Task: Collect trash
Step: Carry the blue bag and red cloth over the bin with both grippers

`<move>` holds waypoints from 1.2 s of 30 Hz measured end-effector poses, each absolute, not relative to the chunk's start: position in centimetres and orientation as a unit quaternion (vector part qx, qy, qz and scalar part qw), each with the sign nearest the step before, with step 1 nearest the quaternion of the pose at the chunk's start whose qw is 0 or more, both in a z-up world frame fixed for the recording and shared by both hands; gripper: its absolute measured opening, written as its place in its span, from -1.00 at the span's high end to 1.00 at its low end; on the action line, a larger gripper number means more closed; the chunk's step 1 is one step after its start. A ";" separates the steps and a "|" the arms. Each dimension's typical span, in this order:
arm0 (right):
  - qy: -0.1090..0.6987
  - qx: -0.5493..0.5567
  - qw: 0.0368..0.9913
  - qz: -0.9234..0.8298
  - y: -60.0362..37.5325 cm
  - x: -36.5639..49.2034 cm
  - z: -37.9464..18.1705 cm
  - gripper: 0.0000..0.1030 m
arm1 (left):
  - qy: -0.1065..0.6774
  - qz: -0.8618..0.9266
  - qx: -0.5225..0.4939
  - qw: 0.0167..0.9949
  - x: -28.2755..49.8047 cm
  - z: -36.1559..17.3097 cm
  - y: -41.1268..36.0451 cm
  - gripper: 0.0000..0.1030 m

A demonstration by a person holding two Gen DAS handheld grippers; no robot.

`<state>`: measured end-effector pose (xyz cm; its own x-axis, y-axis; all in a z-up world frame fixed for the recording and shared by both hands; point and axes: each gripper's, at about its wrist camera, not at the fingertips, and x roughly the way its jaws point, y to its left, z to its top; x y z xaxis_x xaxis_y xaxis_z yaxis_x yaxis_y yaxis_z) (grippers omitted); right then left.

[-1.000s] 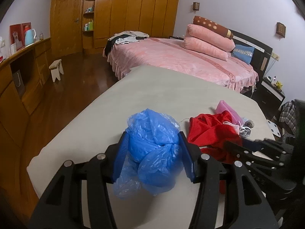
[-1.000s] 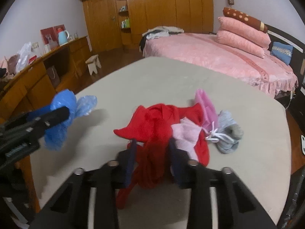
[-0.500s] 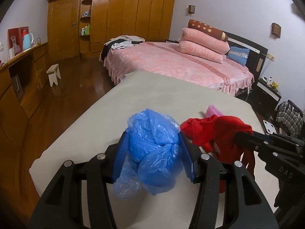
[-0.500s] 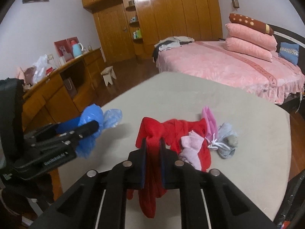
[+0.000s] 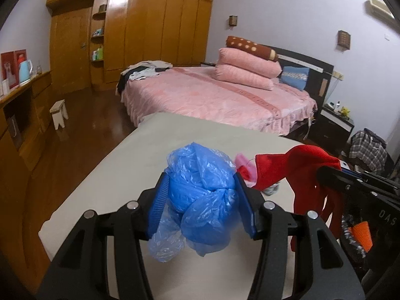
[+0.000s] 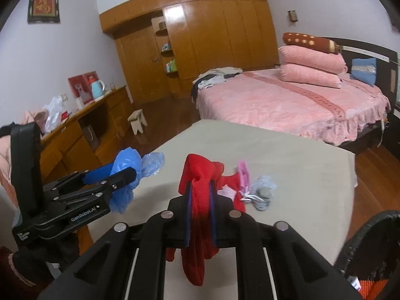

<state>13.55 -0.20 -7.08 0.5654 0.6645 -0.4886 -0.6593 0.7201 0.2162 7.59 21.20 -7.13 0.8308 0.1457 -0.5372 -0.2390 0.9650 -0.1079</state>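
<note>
The left gripper clamps the blue bag between its fingers, and the right gripper is closed on the red cloth. The cloth's tail dangles below the fingers, so it may snag the pink and grey scraps just beyond on the bench, or slip free.

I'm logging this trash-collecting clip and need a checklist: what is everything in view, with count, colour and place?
plastic bag: 1, blue, crumpled, between left jaws
red cloth: 1, red, clamped in right jaws, hanging
small cloth pieces: several, pink, white, grey-blue, on table
table: 1, beige, foreground
bin: 1, dark rim, lower right
bed: 1, pink cover, behind table
pillows: 4, two pink, brown dotted, blue, at headboard
wardrobe: 1, wooden, back wall
stool: 1, pale, floor
kettle: 1, light blue, sideboard
left gripper: black, blue pads
right gripper: black
</note>
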 end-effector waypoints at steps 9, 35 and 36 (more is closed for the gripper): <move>0.252 0.017 0.905 0.342 -5.6 11.9 -5.0 0.76 | 0.257 0.067 -0.077 0.961 8.2 -5.2 16.8 0.02; 0.246 0.044 0.953 0.173 -23.1 9.3 -5.3 0.76 | 0.246 -0.089 -0.035 0.965 8.9 -4.3 -0.7 0.01; 0.248 0.045 0.954 0.165 -23.9 9.2 -5.5 0.76 | 0.247 -0.095 -0.033 0.964 9.1 -4.3 -1.3 0.01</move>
<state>9.21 -23.90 -5.53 0.8228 0.3375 -0.4573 -0.2930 0.9413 0.1674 9.05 -1.31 -4.34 0.8603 -0.1994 -0.4691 0.1666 0.9798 -0.1110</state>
